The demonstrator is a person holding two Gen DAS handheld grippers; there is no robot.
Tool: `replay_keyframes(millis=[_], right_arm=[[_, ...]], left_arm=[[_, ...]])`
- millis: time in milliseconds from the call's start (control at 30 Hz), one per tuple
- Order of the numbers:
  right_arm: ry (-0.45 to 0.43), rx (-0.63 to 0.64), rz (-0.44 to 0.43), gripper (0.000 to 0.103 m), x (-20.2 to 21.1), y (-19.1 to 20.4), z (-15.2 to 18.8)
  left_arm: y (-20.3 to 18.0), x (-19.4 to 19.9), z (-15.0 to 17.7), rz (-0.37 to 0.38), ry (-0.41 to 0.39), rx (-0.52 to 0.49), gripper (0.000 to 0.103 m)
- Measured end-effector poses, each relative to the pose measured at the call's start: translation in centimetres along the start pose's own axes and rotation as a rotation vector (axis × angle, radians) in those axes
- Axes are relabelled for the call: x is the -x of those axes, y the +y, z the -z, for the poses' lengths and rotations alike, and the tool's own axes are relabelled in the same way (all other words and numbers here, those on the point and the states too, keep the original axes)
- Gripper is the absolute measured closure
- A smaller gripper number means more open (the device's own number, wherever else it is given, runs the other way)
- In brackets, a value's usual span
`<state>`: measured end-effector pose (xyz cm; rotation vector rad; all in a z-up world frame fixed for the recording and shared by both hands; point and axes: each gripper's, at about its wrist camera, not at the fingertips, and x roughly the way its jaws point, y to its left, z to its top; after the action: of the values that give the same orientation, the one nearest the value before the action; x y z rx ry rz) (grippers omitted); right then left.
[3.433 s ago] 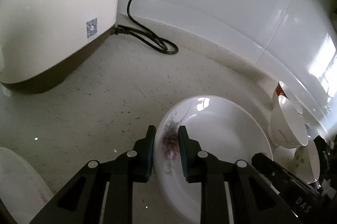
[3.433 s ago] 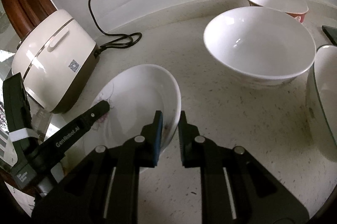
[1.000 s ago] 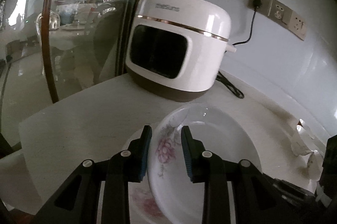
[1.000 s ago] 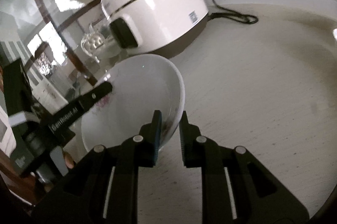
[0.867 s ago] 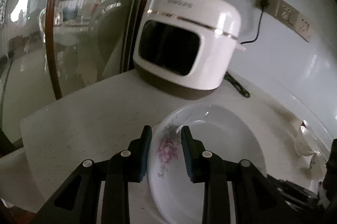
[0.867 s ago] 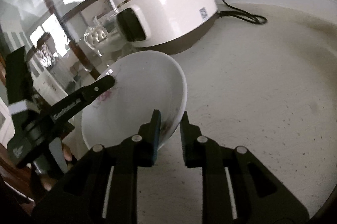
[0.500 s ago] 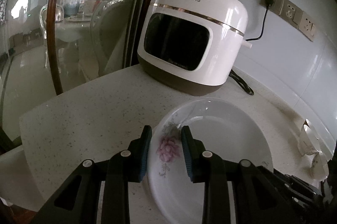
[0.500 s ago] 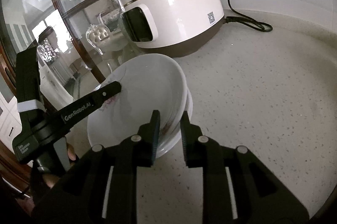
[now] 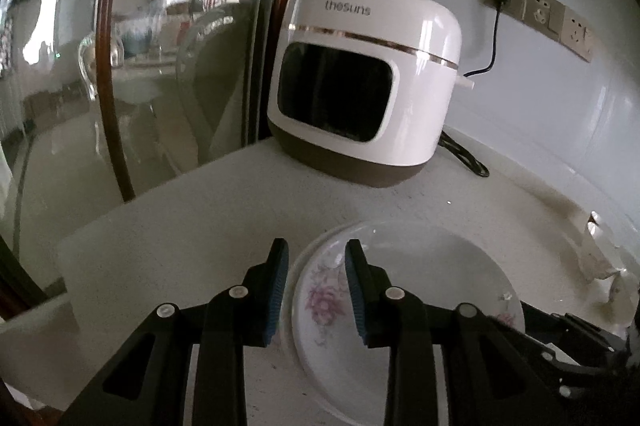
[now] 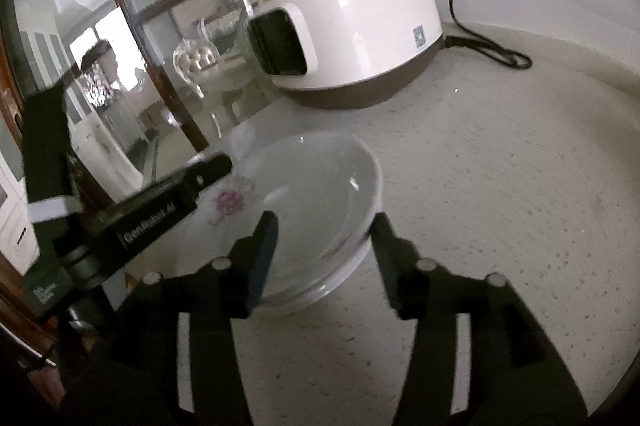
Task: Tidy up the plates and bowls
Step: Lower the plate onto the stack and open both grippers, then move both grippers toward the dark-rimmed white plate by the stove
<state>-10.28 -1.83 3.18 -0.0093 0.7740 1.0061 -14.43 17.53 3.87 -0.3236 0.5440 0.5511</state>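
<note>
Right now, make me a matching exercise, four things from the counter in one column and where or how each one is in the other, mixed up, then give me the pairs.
Things
1. flowered plate
2. rice cooker
3. black cord
4. right tool

Place or state
A. plugged into the wall socket
B. jaws opening, on either side of a rim
C. stacked on another dish near the counter's edge
D. standing at the back by the glass panel

Pairs: 1-C, 2-D, 3-A, 4-B
</note>
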Motion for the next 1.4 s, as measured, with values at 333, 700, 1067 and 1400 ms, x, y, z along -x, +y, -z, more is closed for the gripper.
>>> replay_keyframes(millis=[333, 700, 1067, 1400], right_arm=[[0.021, 0.158, 0.138, 0.026, 0.0, 2.3, 0.4], [-0.104, -0.085, 0.166, 0.021, 4.7, -4.6, -2.5], [-0.255, -0.171, 0.408, 0.002, 14.6, -9.7, -4.7], [-0.219, -0.561, 0.799, 0.021, 25.4, -24.0, 0.6]], left_arm=[[1.9, 0.1, -0.4, -0.005, -0.014, 0.072, 0.053], [-1.5, 3.3, -1.2, 0.126, -0.111, 0.024, 0.012], [-17.9, 2.3, -0.6, 0.339, 0.082, -0.355, 0.000], [-30.2, -1.5, 2.6, 0.646, 0.423, -0.336, 0.000]])
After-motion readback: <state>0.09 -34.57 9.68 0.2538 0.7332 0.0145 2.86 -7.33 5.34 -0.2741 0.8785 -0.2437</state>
